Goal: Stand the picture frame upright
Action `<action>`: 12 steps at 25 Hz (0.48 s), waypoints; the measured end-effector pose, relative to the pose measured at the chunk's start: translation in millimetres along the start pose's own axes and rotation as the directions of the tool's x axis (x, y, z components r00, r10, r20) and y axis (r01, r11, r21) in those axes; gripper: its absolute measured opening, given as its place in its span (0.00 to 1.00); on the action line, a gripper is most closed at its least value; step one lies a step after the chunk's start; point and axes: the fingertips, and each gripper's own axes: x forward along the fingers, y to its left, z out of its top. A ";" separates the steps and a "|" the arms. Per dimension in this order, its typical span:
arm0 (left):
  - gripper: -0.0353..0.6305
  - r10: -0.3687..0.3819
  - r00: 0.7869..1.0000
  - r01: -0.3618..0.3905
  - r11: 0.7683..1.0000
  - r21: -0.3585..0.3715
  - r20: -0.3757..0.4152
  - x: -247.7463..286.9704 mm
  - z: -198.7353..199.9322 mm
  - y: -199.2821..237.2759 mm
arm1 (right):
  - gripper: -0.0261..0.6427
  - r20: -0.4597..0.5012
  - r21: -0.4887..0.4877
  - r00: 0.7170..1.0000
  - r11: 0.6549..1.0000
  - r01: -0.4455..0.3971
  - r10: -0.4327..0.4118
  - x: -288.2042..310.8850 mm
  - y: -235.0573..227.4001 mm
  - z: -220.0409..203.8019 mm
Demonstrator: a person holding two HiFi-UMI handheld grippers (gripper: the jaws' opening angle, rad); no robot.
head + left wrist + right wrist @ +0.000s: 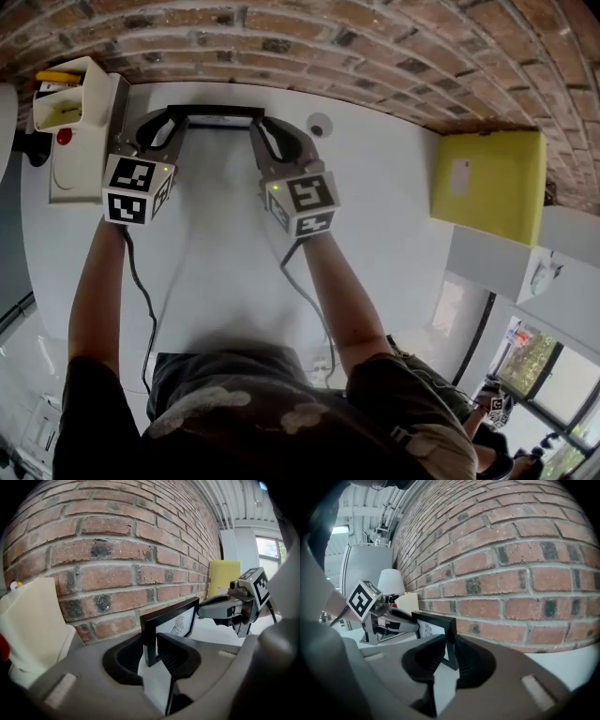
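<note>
Picture frame (216,114) held upright close before the brick wall (309,37), over the white tabletop (375,197); whether its lower edge rests there cannot be told. The left claw (152,651) pinches the frame's left end and the right claw (449,649) pinches its right end, each edge between the pads. Gripping both ends presumably steadies the frame against tipping while it is set down.
</note>
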 end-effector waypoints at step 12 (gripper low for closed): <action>0.21 0.021 0.999 -0.023 0.999 0.034 0.046 -2.0 -1.9 -3.9 | 0.14 0.030 -0.043 0.999 0.999 0.033 -0.032 -1.6 1.0 -5.6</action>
